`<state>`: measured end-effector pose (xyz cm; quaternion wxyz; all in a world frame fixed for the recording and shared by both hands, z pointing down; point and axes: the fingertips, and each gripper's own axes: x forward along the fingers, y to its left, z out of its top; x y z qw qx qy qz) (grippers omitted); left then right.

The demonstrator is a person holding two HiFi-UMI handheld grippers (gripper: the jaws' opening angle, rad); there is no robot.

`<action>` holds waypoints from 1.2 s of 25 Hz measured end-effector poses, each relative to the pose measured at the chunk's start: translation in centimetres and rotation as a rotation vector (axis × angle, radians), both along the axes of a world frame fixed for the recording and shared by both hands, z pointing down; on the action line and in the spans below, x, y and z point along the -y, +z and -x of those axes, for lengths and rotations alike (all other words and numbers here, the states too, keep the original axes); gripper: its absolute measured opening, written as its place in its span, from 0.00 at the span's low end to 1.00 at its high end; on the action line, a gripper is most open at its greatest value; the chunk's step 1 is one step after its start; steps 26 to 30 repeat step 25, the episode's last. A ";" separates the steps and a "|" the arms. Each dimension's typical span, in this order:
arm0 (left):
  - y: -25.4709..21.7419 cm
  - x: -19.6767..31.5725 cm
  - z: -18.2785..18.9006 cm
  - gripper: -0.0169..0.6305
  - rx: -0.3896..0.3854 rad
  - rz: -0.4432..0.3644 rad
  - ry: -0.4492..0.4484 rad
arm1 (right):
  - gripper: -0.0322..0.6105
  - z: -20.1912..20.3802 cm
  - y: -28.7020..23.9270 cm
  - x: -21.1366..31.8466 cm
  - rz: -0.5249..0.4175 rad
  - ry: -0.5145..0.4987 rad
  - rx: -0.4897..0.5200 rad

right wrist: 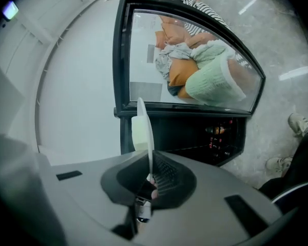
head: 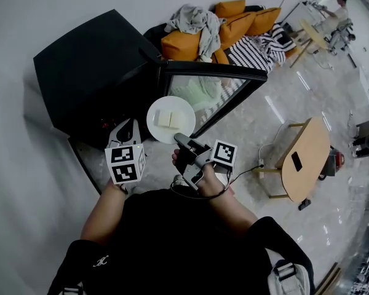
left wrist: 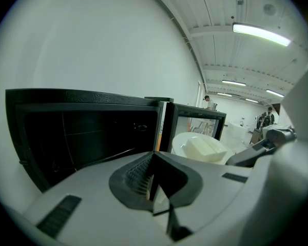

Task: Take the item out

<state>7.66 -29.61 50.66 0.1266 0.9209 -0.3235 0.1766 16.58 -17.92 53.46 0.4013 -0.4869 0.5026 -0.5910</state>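
Pale glossy floor (head: 277, 97) spreads around a black microwave (head: 92, 66) that stands against a white wall, with orange cushions (head: 234, 23) piled behind it and a small wooden table (head: 304, 158) off to the right. The microwave's glass door (head: 215, 91) is swung wide open. A white plate (head: 183, 129) carrying two pale blocks (head: 170, 118) hangs in front of the open cavity, just beside the door's hinge edge and outside the dark interior as far as I can judge. The right gripper (head: 178, 139) has its jaws closed on the near rim of the plate. In the right gripper view the rim runs edge-on straight into the gap between the ribbed pads, and the blocks sit on the plate beyond the jaw tips. The left gripper (head: 128, 131) is beside it on the left with its jaws pressed together on nothing, pointing at the cavity, while the plate shows off to its right. The step in hand looks like the tail end of the removal, with the plate lifted and drawn clear of the opening. The next move probably calls for carrying it away from the door and keeping it level, since it is pinched at one edge only and the blocks lie loose. A tilt or a bump against the door could send them sliding.
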 end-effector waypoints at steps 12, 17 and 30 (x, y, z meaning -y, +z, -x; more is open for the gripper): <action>0.5 0.1 0.0 0.03 -0.002 0.000 -0.025 | 0.08 -0.1 -0.1 0.0 -0.014 -0.034 0.009; 0.6 0.1 0.5 0.03 0.000 0.008 -0.041 | 0.08 0.1 -0.1 0.1 -0.011 -0.049 0.014; 0.5 0.1 1.1 0.03 -0.003 0.013 -0.057 | 0.08 0.5 -0.7 0.1 -0.022 -0.069 0.014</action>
